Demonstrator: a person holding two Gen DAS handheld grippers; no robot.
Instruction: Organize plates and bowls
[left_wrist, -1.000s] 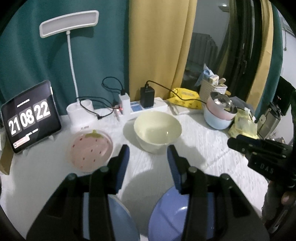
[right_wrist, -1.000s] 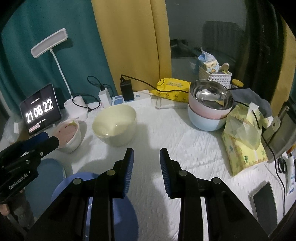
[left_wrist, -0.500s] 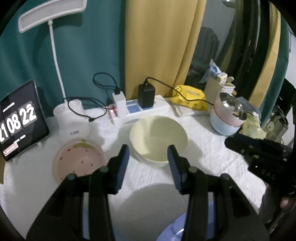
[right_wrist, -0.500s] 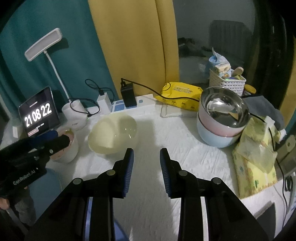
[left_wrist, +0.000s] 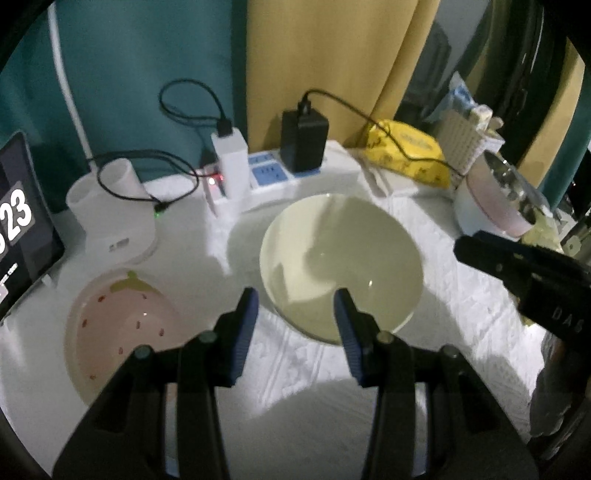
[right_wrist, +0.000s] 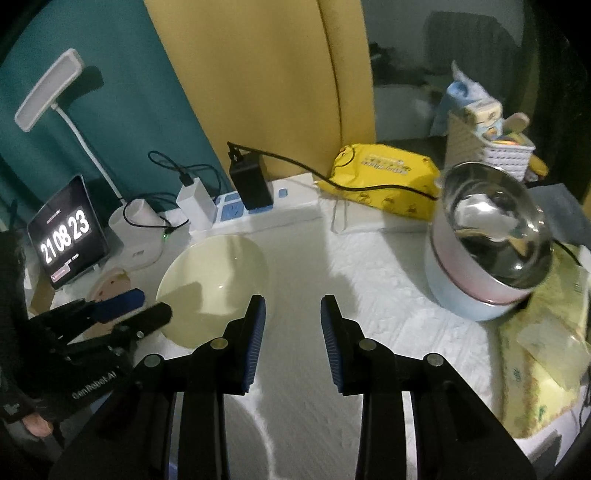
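Note:
A pale yellow bowl (left_wrist: 341, 266) sits on the white cloth; it also shows in the right wrist view (right_wrist: 212, 277). My left gripper (left_wrist: 295, 306) is open and empty, its fingertips just above the bowl's near rim. A pink strawberry-pattern bowl (left_wrist: 122, 328) lies to its left. My right gripper (right_wrist: 293, 314) is open and empty, just right of the yellow bowl. A stack of bowls with a steel bowl on top (right_wrist: 491, 243) stands at the right; it also shows in the left wrist view (left_wrist: 498, 199).
A power strip with chargers (left_wrist: 277, 173), a white lamp base (left_wrist: 110, 221) and a tablet clock (right_wrist: 66, 232) line the back. A yellow wipes pack (right_wrist: 384, 181), a white basket (right_wrist: 487, 144) and a tissue pack (right_wrist: 543, 362) stand at the right.
Both grippers have moved forward toward the yellow bowl. The blue plates at the bottom of both views have dropped out of sight. Both stay open.

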